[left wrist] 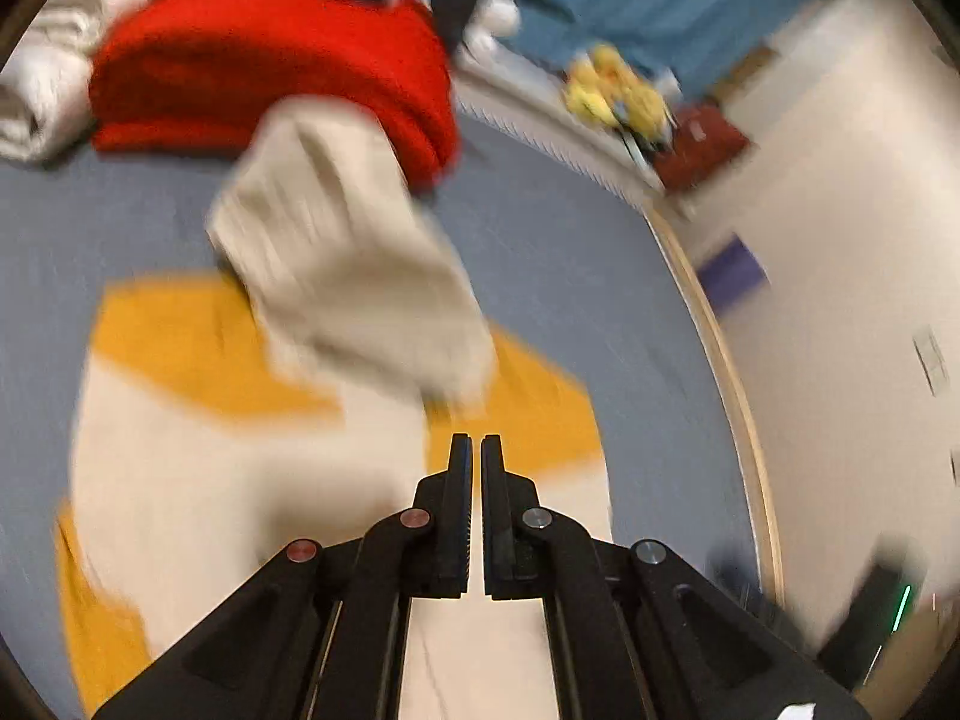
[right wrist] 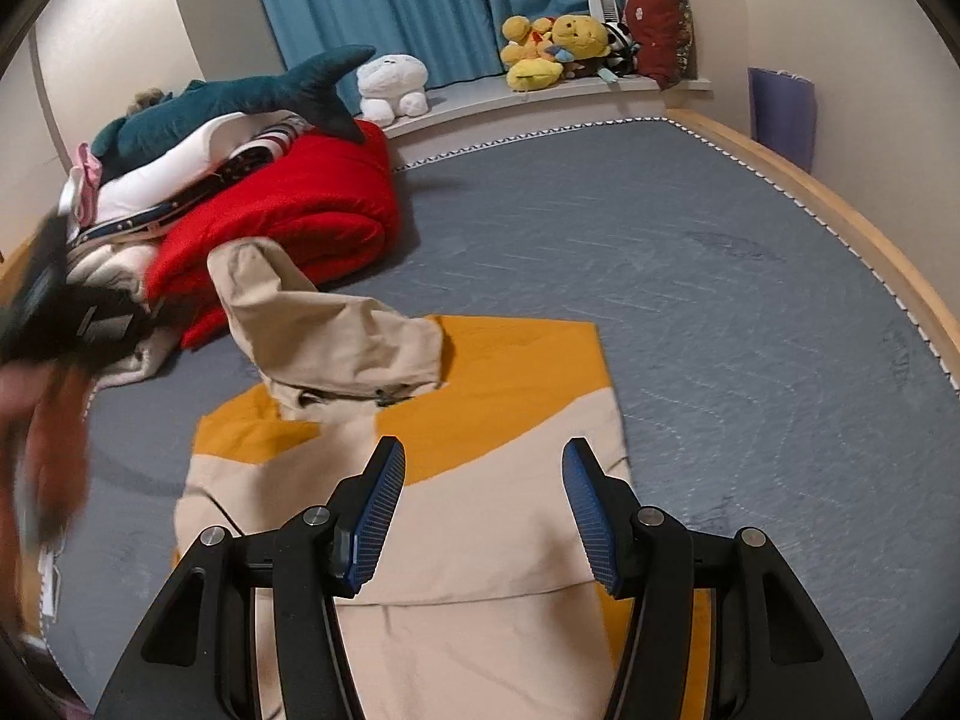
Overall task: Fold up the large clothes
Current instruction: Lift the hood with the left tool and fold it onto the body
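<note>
A beige and mustard-yellow hooded jacket (right wrist: 468,516) lies partly folded on the grey bed (right wrist: 750,300), its beige hood (right wrist: 336,324) standing up at the far end. In the left wrist view the jacket (left wrist: 228,468) and its hood (left wrist: 348,264) are motion-blurred. My left gripper (left wrist: 475,444) is shut and empty, above the jacket's yellow band. It also shows blurred at the left edge of the right wrist view (right wrist: 66,312). My right gripper (right wrist: 483,456) is open and empty, just above the jacket's body.
A folded red blanket (right wrist: 300,210) lies beyond the hood, with stacked clothes and a shark plush (right wrist: 240,102) on it. Plush toys (right wrist: 558,48) and a red cushion (right wrist: 657,24) sit on the window ledge. The bed's wooden rim (right wrist: 840,204) runs along the right.
</note>
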Demonstrator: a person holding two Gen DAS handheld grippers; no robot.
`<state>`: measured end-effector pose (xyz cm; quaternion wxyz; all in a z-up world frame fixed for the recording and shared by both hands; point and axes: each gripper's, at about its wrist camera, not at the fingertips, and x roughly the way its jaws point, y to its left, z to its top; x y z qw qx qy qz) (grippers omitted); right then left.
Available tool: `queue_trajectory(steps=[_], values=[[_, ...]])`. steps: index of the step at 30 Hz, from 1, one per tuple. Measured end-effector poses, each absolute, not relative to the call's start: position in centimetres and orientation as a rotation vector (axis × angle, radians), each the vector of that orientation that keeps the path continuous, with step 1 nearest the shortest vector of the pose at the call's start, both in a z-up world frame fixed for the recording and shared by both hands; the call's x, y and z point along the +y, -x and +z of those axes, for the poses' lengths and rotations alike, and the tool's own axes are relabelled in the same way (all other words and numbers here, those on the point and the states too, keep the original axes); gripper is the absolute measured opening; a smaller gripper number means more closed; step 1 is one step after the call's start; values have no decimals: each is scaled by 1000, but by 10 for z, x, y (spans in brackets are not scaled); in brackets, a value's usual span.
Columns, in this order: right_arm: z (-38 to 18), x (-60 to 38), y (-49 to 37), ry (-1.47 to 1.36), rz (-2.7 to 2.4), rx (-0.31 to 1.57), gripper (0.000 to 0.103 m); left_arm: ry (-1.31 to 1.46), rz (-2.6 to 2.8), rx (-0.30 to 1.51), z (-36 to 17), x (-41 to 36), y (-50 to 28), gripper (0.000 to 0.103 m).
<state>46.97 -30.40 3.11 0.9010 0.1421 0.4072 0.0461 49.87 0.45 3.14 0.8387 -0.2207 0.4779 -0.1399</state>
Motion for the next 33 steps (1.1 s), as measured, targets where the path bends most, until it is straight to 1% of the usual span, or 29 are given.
queue_trajectory(steps=[2, 5, 7, 8, 9, 11, 13, 14, 15, 19, 23, 25, 27, 31, 32, 33], values=[[31, -302, -469, -310, 104, 841, 56, 400, -329, 1096, 9, -11, -475, 1], [29, -297, -466, -319, 105, 847, 56, 378, -271, 1077, 6, 9, -470, 2], [30, -296, -463, -327, 113, 848, 56, 335, -233, 1054, 12, 27, -493, 8], [32, -295, -462, -329, 120, 844, 56, 311, -200, 1044, 17, 38, -511, 16], [33, -295, -460, -325, 122, 841, 56, 282, -163, 1031, 22, 47, -532, 29], [34, -294, -460, -311, 121, 833, 56, 273, -114, 1019, 31, 63, -577, 43], [33, -294, -461, -310, 119, 835, 56, 271, -99, 1013, 36, 72, -618, 51], [30, -295, -463, -309, 115, 840, 56, 288, -91, 1025, 34, 79, -638, 58], [28, -297, -464, -308, 111, 845, 56, 305, -84, 1035, 31, 84, -656, 62], [15, -307, -472, -293, 70, 875, 56, 380, -4, 1074, 9, 96, -736, 63], [4, -327, -479, -294, -10, 887, 56, 450, -21, 1147, -14, 81, -806, 66], [-3, -334, -483, -290, -27, 905, 56, 464, -9, 1149, -20, 73, -831, 66], [-6, -338, -485, -273, -33, 918, 56, 466, 3, 1145, -24, 67, -851, 69], [-8, -340, -486, -271, -40, 916, 56, 423, 39, 1223, -45, 51, -875, 69], [-8, -339, -486, -271, -34, 918, 56, 415, 47, 1227, -48, 50, -876, 61], [-9, -336, -486, -259, -20, 922, 56, 408, 40, 1221, -47, 50, -875, 32]])
